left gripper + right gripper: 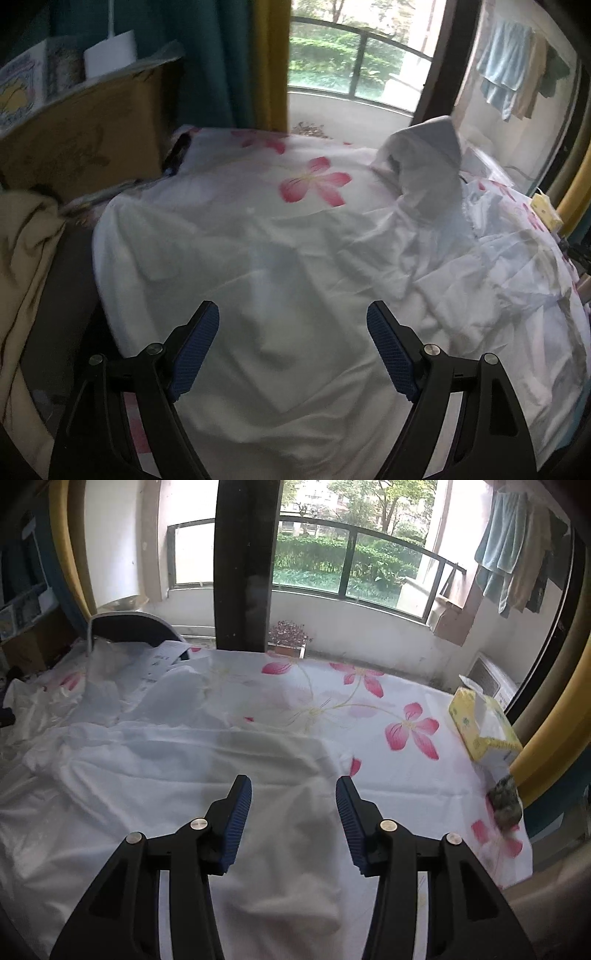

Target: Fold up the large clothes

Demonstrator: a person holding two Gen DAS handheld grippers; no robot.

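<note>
A large white garment (pixel 258 258) lies spread and wrinkled on a table covered with a white cloth printed with pink flowers (pixel 314 181). My left gripper (pixel 293 321) is open and empty, just above the garment's near part. In the right wrist view the same garment (pixel 166 760) covers the left and middle of the table, its right edge running down between my fingers. My right gripper (pixel 293 794) is open and empty above that edge. A raised fold of pale cloth (pixel 428 155) stands at the garment's far right.
A cardboard box (pixel 85 129) with a white roll stands at the far left. A yellow tissue box (pixel 484 727) and a dark lump (pixel 506 805) sit at the table's right edge. A dark chair back (pixel 136 627) is at the far left. Windows and curtains lie behind.
</note>
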